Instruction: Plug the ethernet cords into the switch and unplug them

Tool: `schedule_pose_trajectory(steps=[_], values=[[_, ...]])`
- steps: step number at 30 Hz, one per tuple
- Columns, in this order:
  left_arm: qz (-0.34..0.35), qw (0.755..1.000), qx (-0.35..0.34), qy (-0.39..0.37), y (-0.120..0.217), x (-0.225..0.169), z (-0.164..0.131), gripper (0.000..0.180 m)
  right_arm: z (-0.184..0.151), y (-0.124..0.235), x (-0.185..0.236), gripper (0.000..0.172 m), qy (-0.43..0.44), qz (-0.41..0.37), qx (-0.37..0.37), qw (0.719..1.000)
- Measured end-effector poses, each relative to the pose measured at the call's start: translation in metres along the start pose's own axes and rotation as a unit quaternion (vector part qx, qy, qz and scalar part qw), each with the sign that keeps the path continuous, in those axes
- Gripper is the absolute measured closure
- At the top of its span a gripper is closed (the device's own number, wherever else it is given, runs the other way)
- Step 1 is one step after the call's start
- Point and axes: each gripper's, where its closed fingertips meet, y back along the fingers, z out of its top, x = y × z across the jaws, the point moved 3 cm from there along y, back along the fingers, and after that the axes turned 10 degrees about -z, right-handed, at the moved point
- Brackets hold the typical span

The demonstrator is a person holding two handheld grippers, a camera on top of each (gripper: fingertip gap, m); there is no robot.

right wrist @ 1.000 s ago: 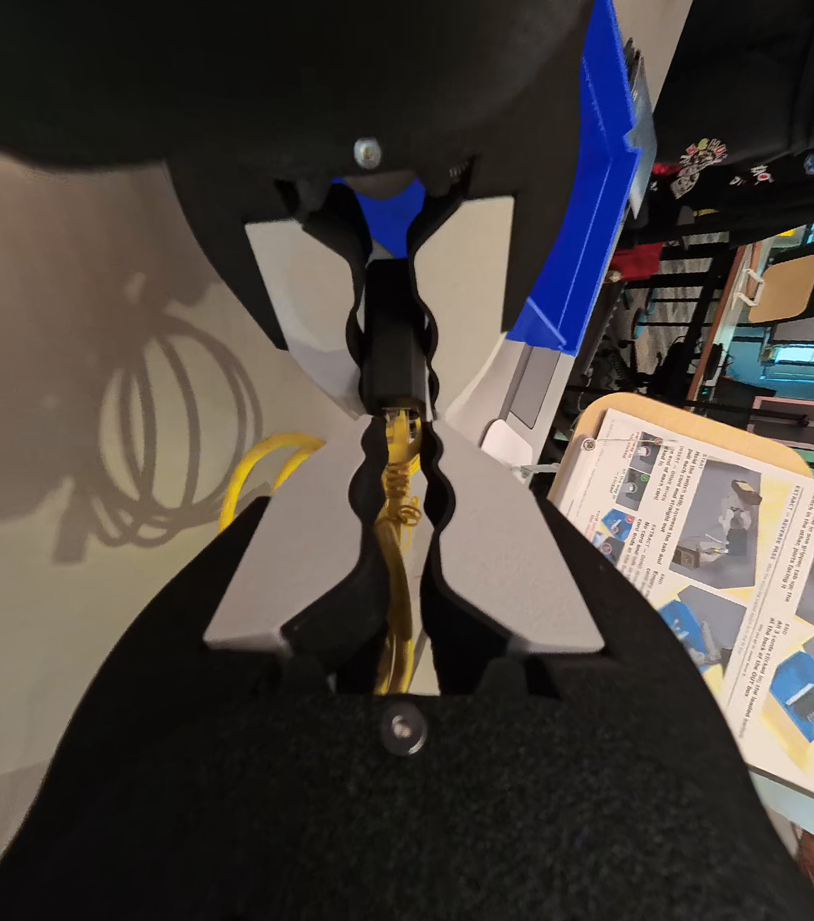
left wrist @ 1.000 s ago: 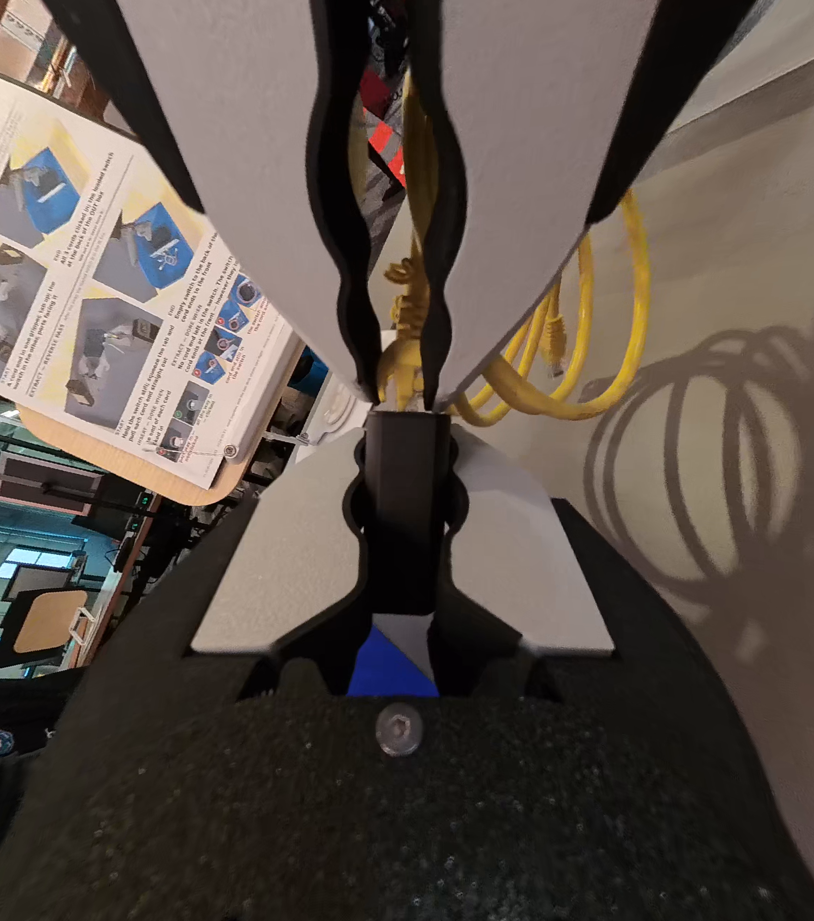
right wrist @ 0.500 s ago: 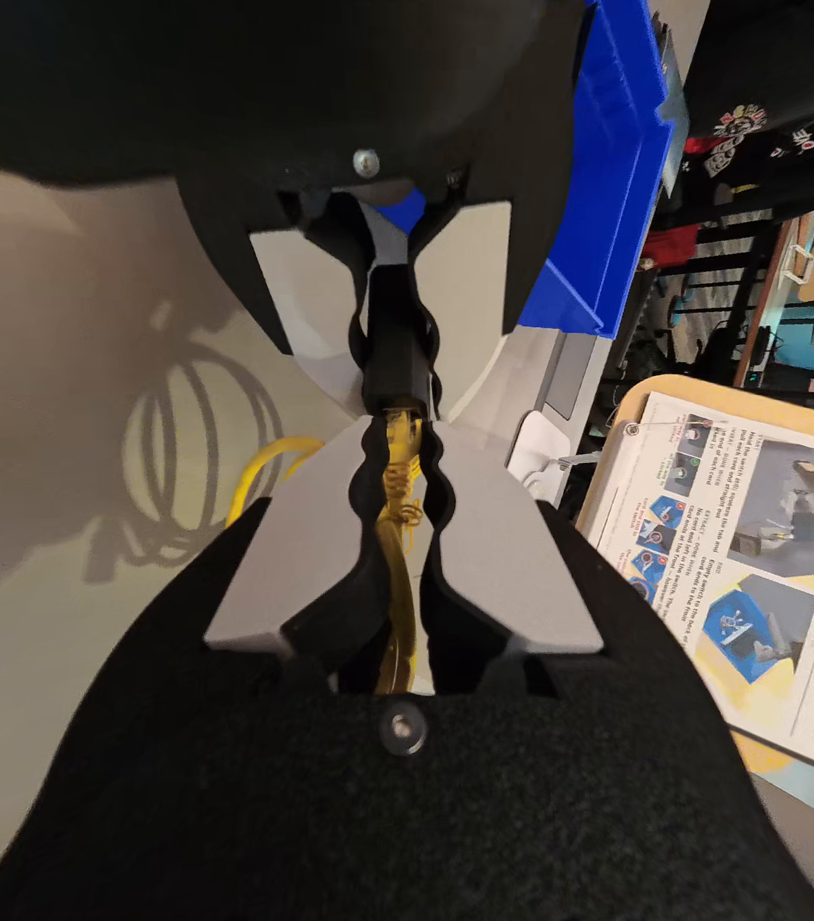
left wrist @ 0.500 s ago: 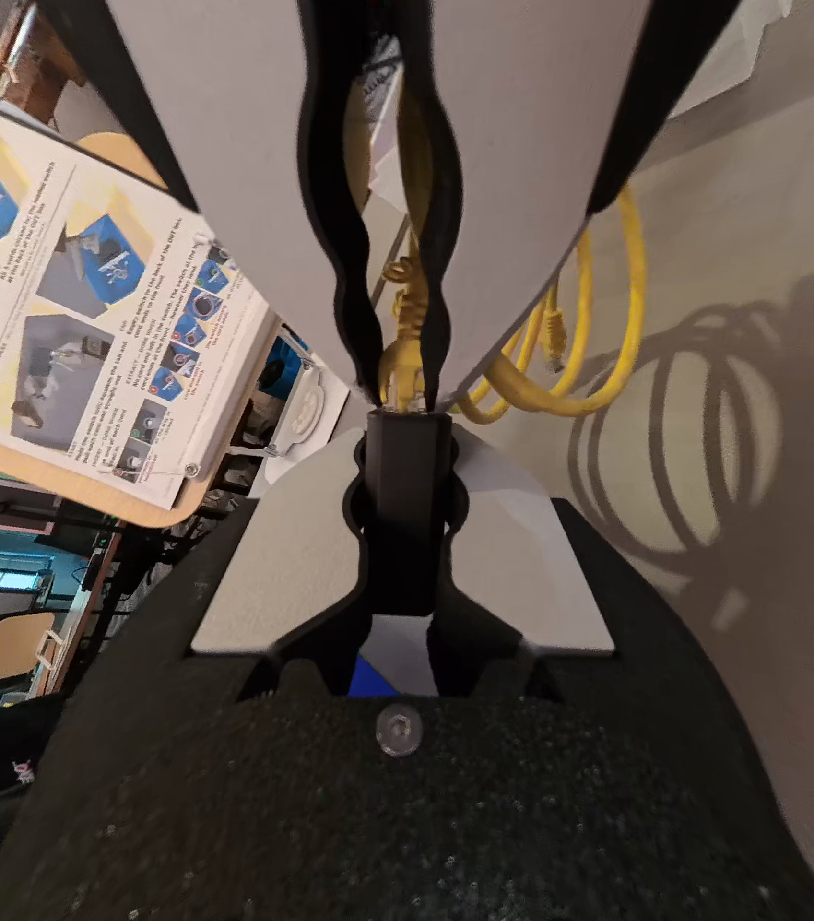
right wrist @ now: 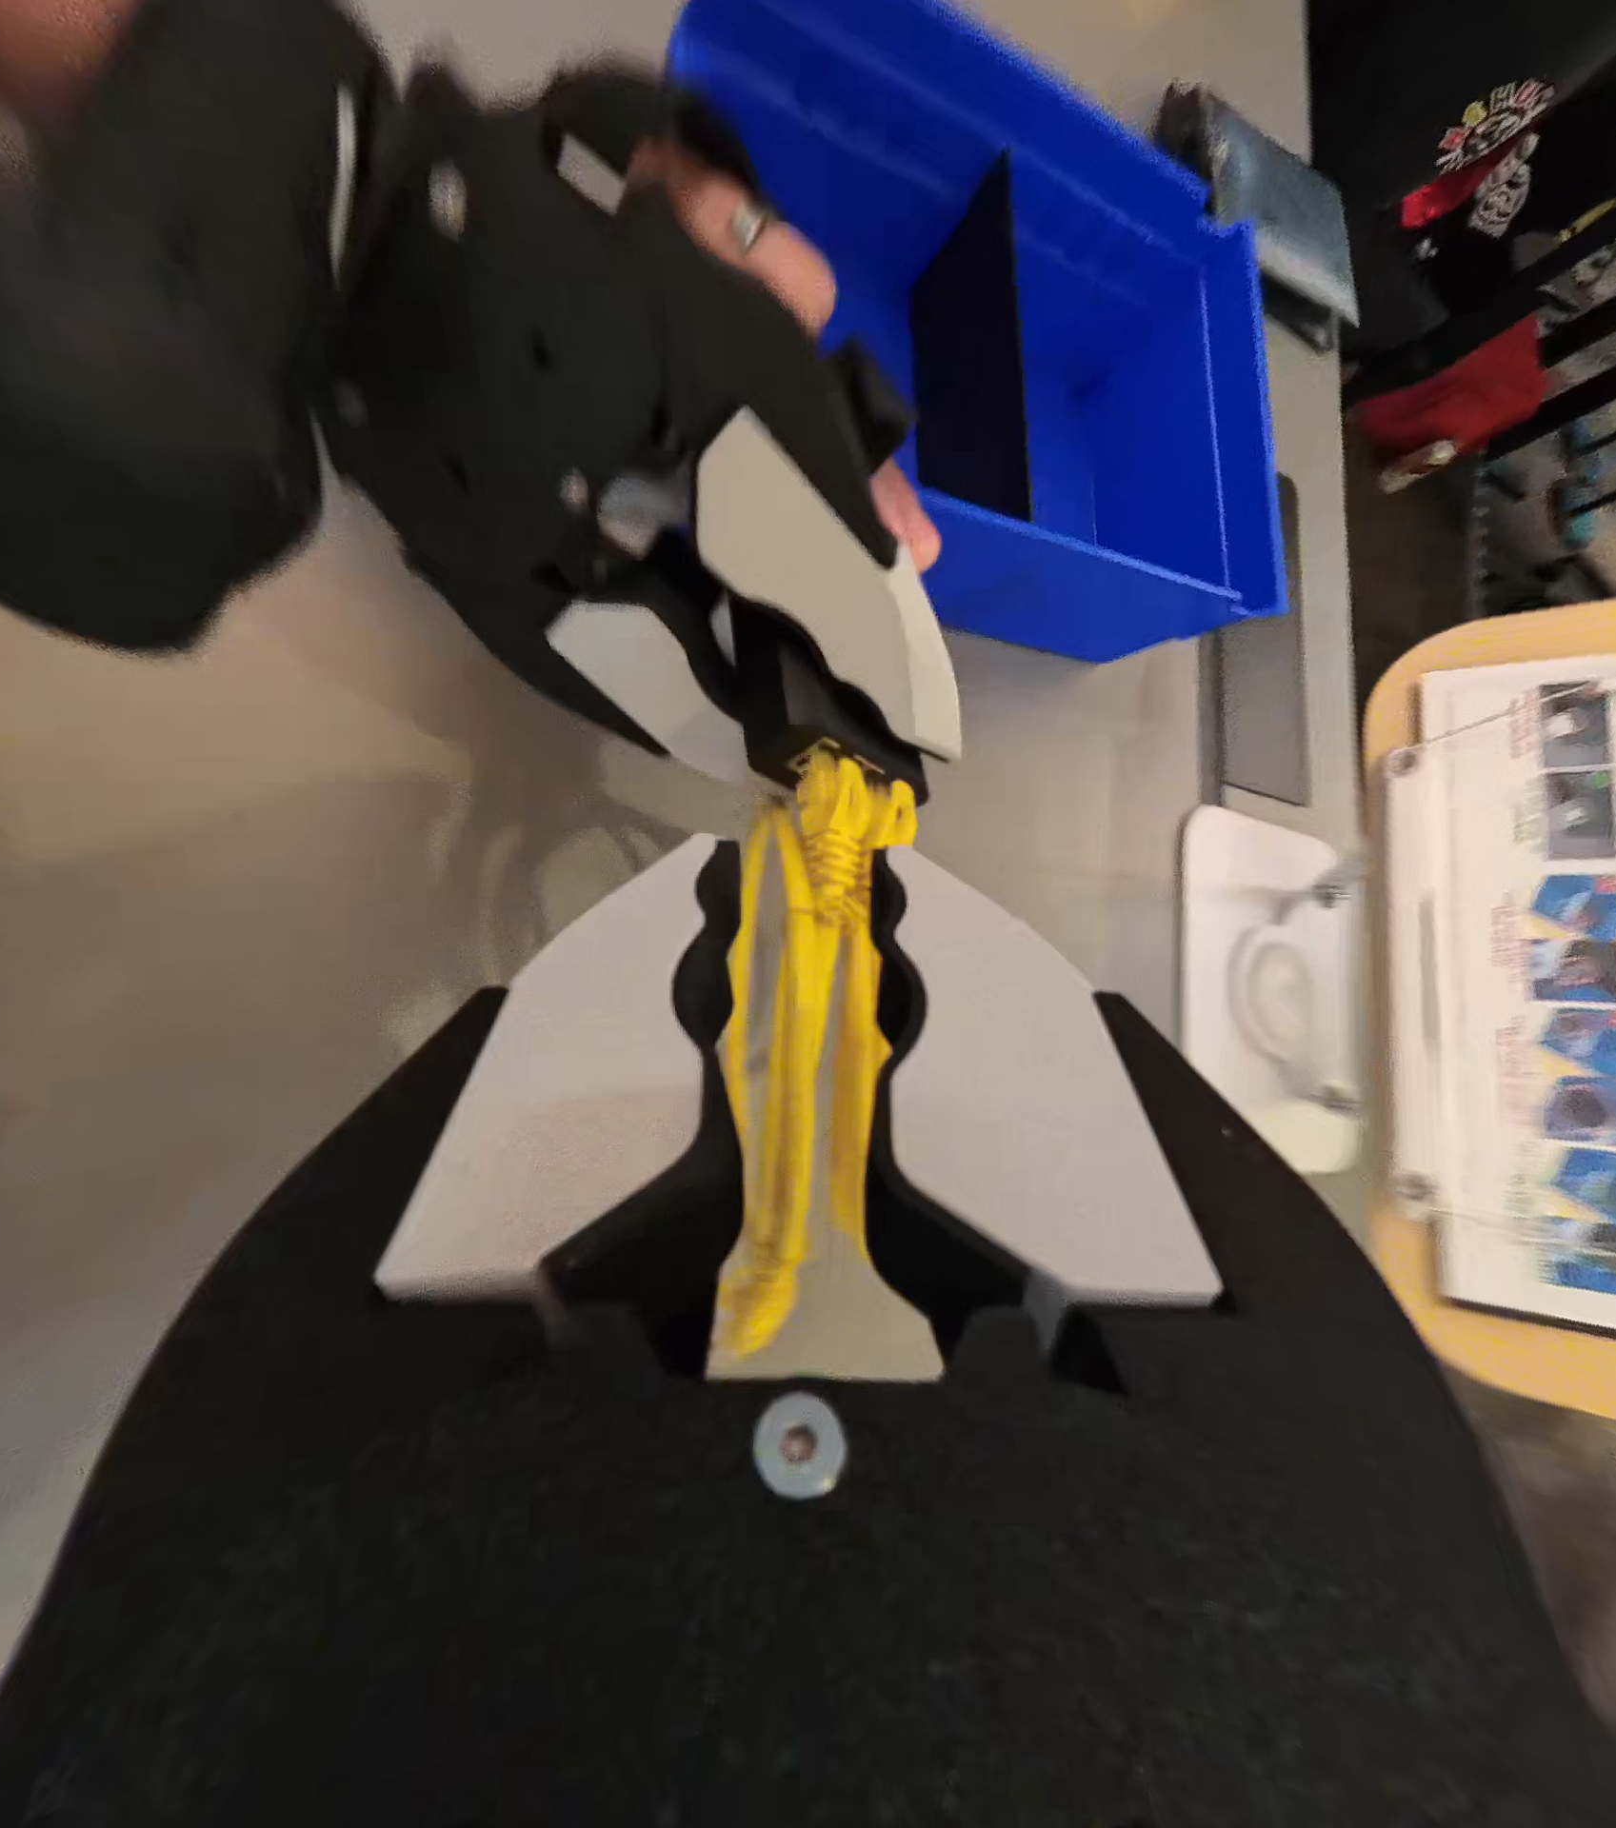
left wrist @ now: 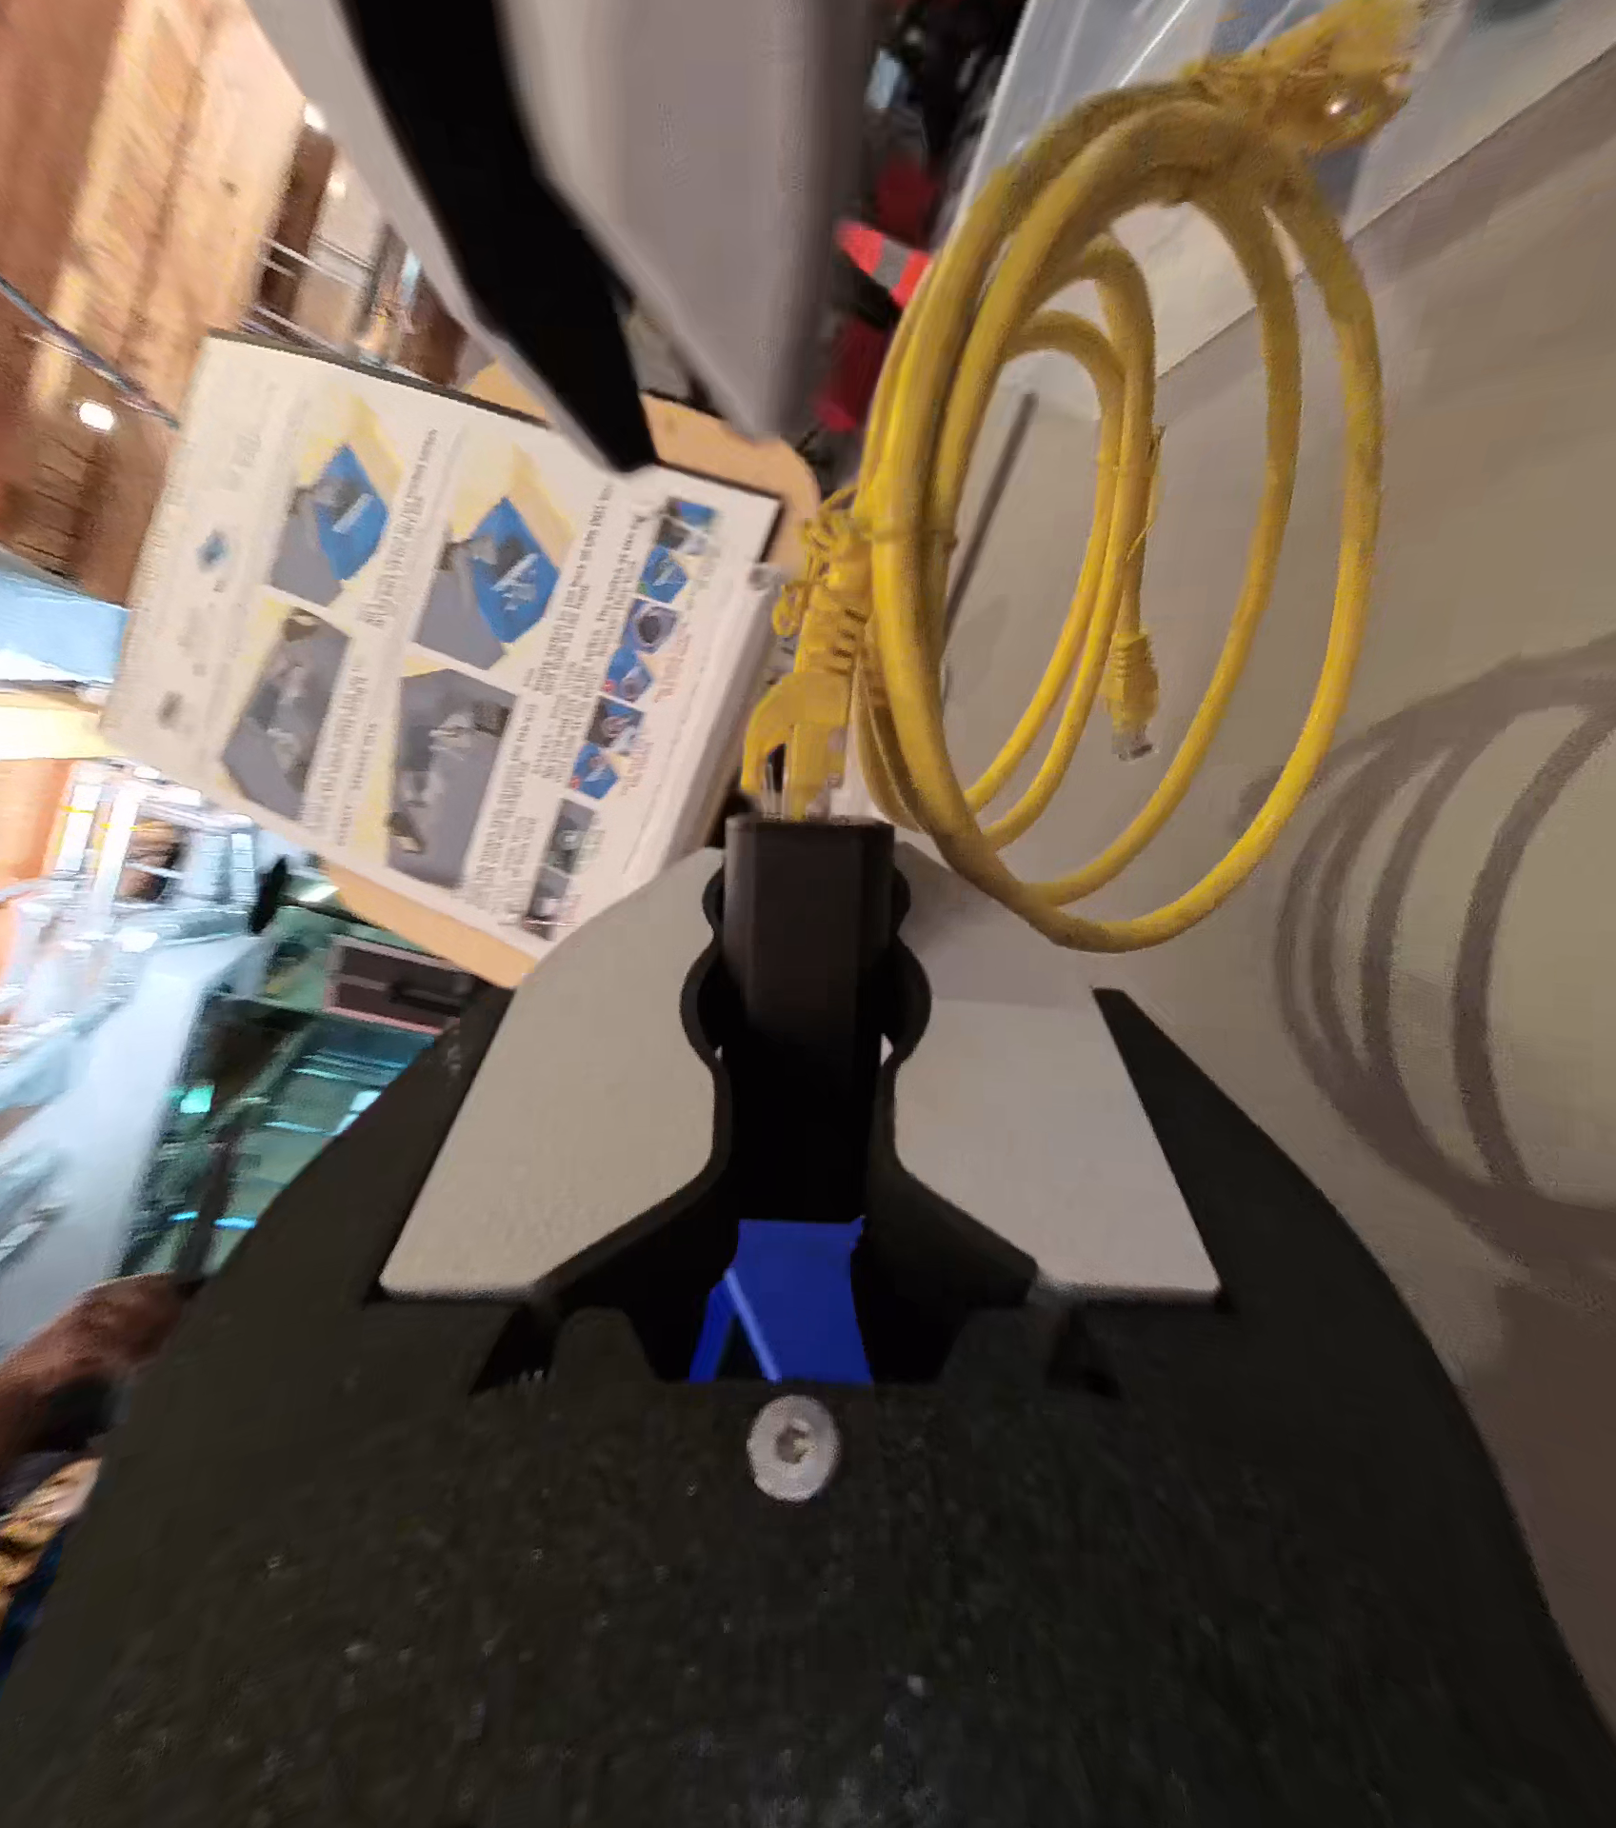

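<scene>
My left gripper (left wrist: pixel 804 870) is shut on the small black switch (left wrist: pixel 804 950) and holds it above the grey table. Yellow ethernet cords (left wrist: pixel 809 732) are plugged into the switch's end, and their coil (left wrist: pixel 1318 514) hangs free to the right with one loose plug (left wrist: pixel 1130 683). The right wrist view shows the left gripper (right wrist: pixel 833 732) gripping the switch (right wrist: pixel 784 692), with the yellow plugs (right wrist: pixel 843 821) in it. My right gripper (right wrist: pixel 804 870) is open. The yellow cords (right wrist: pixel 794 1088) run between its fingers without being pressed. The left wrist view shows one right finger (left wrist: pixel 665 198) clear of the coil.
A blue bin (right wrist: pixel 1110 396) stands on the table behind the left gripper. A clipboard with a printed picture sheet (right wrist: pixel 1555 989) lies at the right and also shows in the left wrist view (left wrist: pixel 447 643). A white moulded piece (right wrist: pixel 1269 989) lies beside it. A person's hand (right wrist: pixel 784 247) holds the left gripper. The grippers' ends are close to 8 centimeters from one another.
My right gripper opened and let go of the yellow cord, then drew back from the switch. The left gripper kept its hold on the switch and swung away; the cords stayed plugged in.
</scene>
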Motion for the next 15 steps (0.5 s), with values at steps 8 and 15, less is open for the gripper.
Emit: schedule_pose_trajectory(steps=[8, 15], values=[[0.046, 0.998, -0.006, -0.047, 0.004, 0.001, 0.006, 0.155, -0.009, -0.014, 0.002, 0.148, -0.154, 0.039, 0.012, 0.987], [0.067, 0.995, 0.013, -0.067, 0.005, 0.0, 0.006, 0.155, -0.015, -0.025, 0.005, 0.158, -0.142, 0.026, 0.042, 0.989]])
